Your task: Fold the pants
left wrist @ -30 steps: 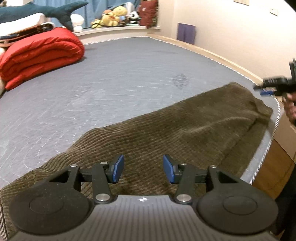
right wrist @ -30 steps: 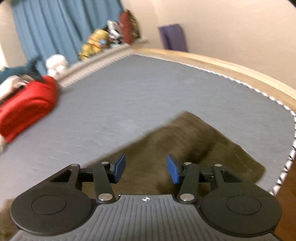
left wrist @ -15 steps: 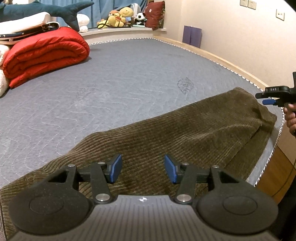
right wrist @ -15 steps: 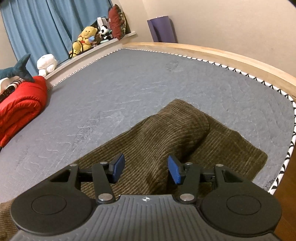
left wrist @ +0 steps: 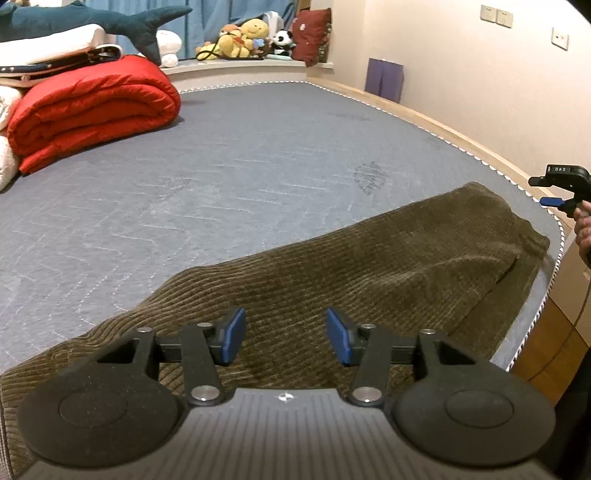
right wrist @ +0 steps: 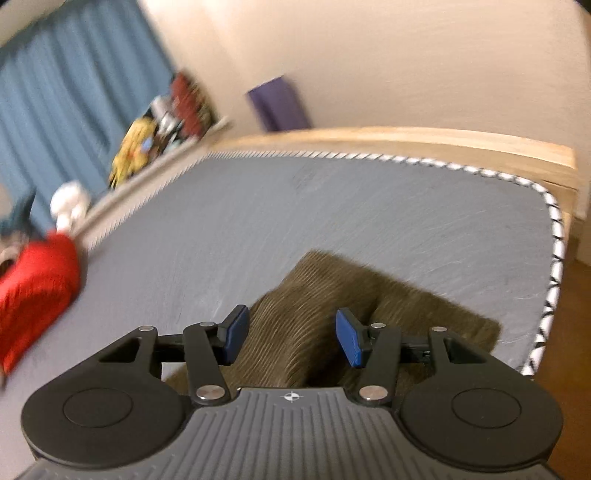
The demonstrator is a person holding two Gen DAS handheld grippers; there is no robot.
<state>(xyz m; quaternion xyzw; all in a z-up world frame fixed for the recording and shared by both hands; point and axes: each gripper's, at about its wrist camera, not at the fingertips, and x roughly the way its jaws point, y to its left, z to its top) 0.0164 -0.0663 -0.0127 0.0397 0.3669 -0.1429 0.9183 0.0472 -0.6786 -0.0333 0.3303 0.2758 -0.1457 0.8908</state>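
Note:
Brown corduroy pants (left wrist: 369, 266) lie stretched along the near edge of the grey mattress (left wrist: 221, 166), one leg folded over the other. My left gripper (left wrist: 286, 334) hovers just above the near part of the pants. Its jaws are closing, and no cloth is between the blue pads. My right gripper (right wrist: 291, 336) stands open over the far end of the pants (right wrist: 325, 295), gripping nothing. In the left wrist view the right gripper (left wrist: 543, 191) shows at the right edge, held in a hand beyond the mattress corner.
A rolled red duvet (left wrist: 92, 107) lies at the far left of the mattress, under a plush shark (left wrist: 110, 18). Soft toys (left wrist: 243, 37) line the window ledge. A wooden bed frame (right wrist: 406, 142) borders the mattress. A purple panel (left wrist: 384, 79) leans on the wall.
The right wrist view has swung and rolled and is now blurred; the mattress corner is closer on its right. The left gripper's pads stand a little closer together. The pants lie as before.

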